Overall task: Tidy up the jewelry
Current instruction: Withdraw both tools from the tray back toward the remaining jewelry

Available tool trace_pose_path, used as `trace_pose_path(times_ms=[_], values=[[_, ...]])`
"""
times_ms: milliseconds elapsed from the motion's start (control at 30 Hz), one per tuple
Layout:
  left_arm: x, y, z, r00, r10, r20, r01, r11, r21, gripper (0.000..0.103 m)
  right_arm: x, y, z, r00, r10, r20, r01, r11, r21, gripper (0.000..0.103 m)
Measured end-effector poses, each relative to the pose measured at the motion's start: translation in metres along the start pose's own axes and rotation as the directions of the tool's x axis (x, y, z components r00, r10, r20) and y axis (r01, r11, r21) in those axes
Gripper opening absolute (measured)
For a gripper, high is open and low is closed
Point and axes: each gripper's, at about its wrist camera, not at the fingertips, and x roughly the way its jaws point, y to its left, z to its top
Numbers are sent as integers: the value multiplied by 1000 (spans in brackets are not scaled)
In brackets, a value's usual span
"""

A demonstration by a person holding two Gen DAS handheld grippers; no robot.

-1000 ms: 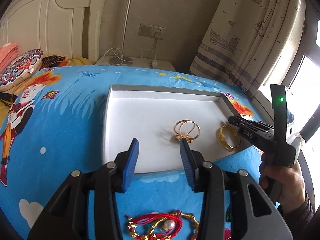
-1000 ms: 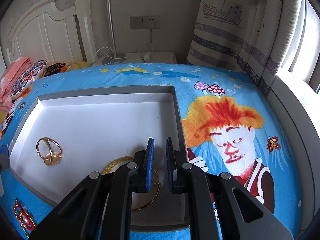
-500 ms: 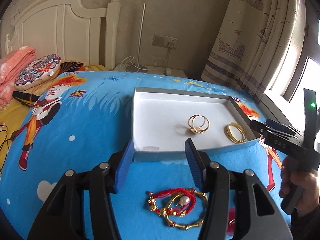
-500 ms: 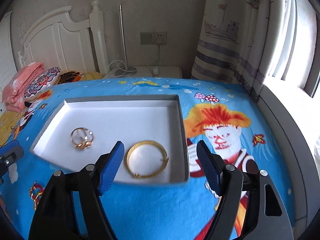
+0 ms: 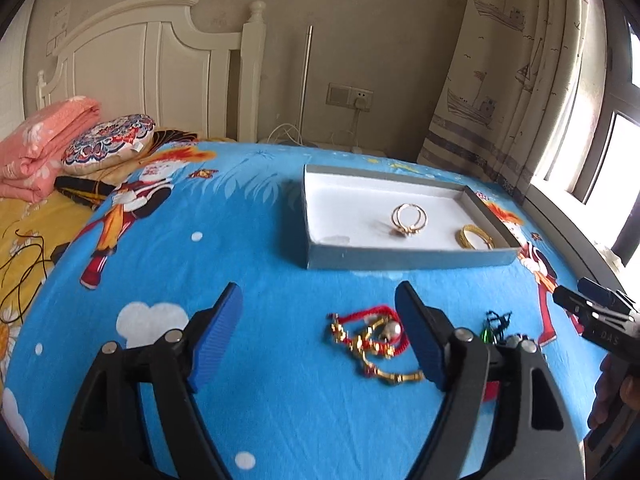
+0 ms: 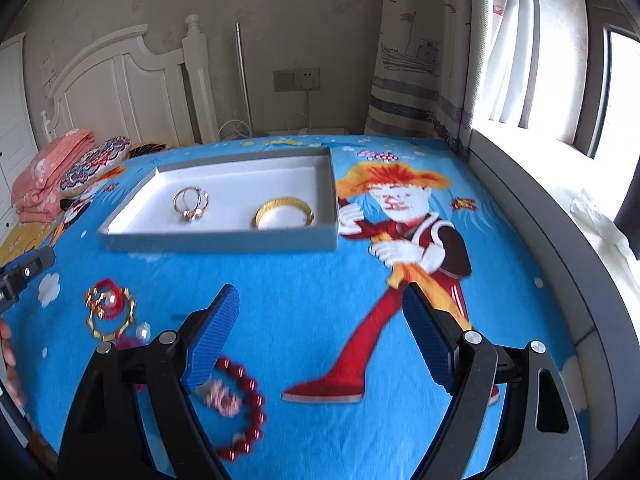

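Note:
A grey tray [image 5: 408, 258] [image 6: 218, 239] with a white floor lies on the blue bedspread. In it lie a pair of thin gold rings [image 5: 408, 219] [image 6: 191, 204] and a thick gold bangle [image 5: 476, 237] [image 6: 285, 213]. Before the tray a red cord bracelet tangled with gold chain [image 5: 370, 340] [image 6: 109, 312] rests on the spread. A red bead bracelet [image 6: 244, 408] lies lower, partly under a finger. My left gripper [image 5: 320, 332] hovers short of the tangle, jaws opening, nothing between them. My right gripper [image 6: 320, 336] is also opening and empty, over bare spread.
A small green and black piece [image 5: 494, 326] lies right of the tangle. Folded pink blanket [image 5: 36, 148] and a patterned cushion [image 5: 108, 146] sit at the left by the white headboard [image 5: 152, 76]. Curtain [image 6: 420, 52] and window ledge [image 6: 560, 240] border the right side.
Both grippers pulled back from the tray, which now looks smaller. The right gripper let go of the gold bangle, leaving it in the tray, and opened wide. The left jaws widened too.

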Motion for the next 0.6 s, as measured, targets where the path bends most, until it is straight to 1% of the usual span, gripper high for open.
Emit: trace_pose_path(times_ms=[67, 133, 167, 200, 233, 300, 367, 433, 533, 600], values=[[-2, -1, -8, 1000, -21, -21, 21, 1000, -2, 76, -6, 9, -10, 1000, -1, 1, 1, 999, -37, 78], [-2, -7, -18, 998, -35, -45, 36, 999, 20, 75, -9, 18, -20, 1000, 10, -7, -11, 997, -70, 78], [-2, -10, -23, 998, -37, -59, 39, 999, 35, 72, -9, 22, -24, 1000, 24, -16, -25, 997, -76, 78], [-1, -12, -27, 996, -45, -72, 48, 998, 44, 64, -8, 26, -28, 999, 39, -28, -41, 996, -83, 78], [1, -15, -29, 995, -55, -85, 59, 997, 47, 61, -8, 28, -31, 998, 48, -34, -51, 995, -88, 78], [6, -18, -36, 991, -69, -114, 75, 996, 51, 46, -8, 34, -37, 996, 78, -50, -83, 991, -100, 78], [11, -18, -39, 987, -84, -138, 92, 994, 51, 38, -9, 41, -41, 994, 92, -58, -99, 988, -120, 78], [17, -17, -41, 982, -103, -156, 111, 993, 39, 36, -9, 47, -43, 993, 98, -63, -105, 985, -137, 78], [25, -16, -40, 981, -90, -170, 97, 995, 35, 36, -6, 51, -46, 992, 99, -75, -109, 983, -147, 78], [30, -15, -38, 979, -101, -178, 106, 994, 19, 36, -4, 51, -47, 991, 101, -83, -112, 983, -146, 78]])
